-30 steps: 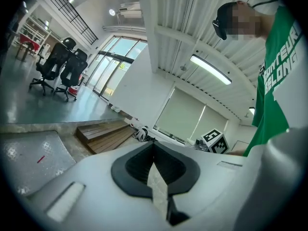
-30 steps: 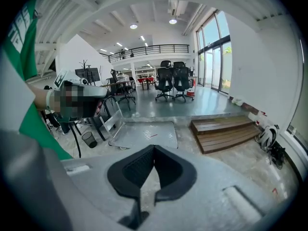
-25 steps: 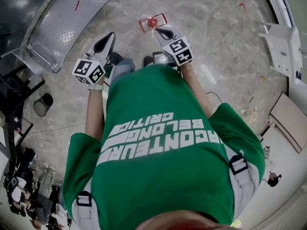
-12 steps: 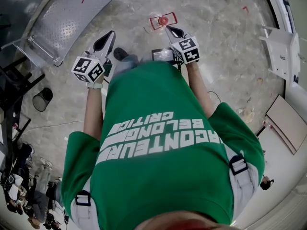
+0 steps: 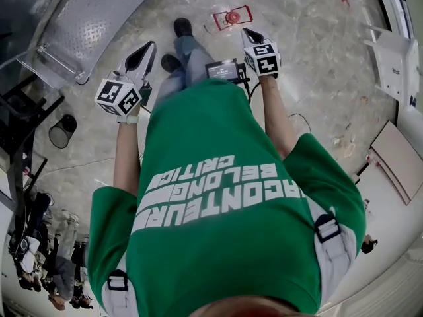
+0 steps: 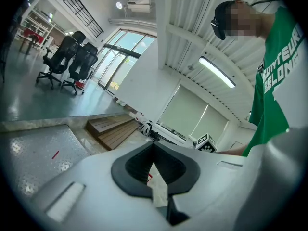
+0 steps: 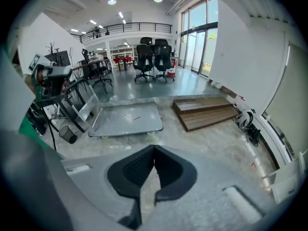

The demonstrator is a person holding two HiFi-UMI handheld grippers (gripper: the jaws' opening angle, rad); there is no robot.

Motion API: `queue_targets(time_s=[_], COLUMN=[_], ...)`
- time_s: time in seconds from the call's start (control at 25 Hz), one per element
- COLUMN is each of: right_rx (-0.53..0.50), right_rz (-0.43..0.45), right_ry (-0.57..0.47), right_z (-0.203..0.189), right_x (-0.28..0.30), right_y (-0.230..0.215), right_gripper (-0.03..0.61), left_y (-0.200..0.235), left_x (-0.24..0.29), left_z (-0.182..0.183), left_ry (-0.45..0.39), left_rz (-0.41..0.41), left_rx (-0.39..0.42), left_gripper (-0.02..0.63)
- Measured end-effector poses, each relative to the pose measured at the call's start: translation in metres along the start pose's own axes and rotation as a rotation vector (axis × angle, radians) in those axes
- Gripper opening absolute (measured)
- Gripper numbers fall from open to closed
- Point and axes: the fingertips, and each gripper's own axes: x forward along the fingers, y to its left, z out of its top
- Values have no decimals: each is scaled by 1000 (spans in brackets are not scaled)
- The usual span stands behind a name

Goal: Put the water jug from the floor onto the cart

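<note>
Progress: no part of the transfer is complete. Water jug [image 5: 231, 17], seen from above as a red cap inside a red outline, stands on the floor [image 5: 297, 38], well apart from the cart [image 5: 86, 25]. No jug is on the visible part of the cart deck. Left gripper [image 5: 151, 47] lies between the cart and the jug, jaws closed tip to tip and empty. Right gripper [image 5: 246, 32] is near the jug, on the side away from the cart, likewise closed and empty. Remaining steps: open the jaws, grasp the jug, lift, carry to the cart, set down.
</note>
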Motion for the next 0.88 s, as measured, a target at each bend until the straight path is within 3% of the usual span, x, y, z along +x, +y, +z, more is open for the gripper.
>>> queue_targets(time_s=[0.28, 0.52, 0.72, 0.88], right_rx=[-47, 20, 98, 85], right_rz=[19, 25, -18, -91], right_ry=[142, 254, 367, 408], right_z=[-44, -103, -155, -176], right_x=[82, 157, 230, 301], right_y=[-23, -55, -70, -91], right_gripper=[36, 84, 163, 233], left_y=[9, 6, 21, 57], left_x=[1, 23, 44, 50], left_z=[-25, -54, -84, -110], left_ry=[63, 137, 210, 253], left_rz=[-8, -44, -84, -94], left_rx=[2, -2, 3, -14], left_gripper=[11, 10, 11, 11])
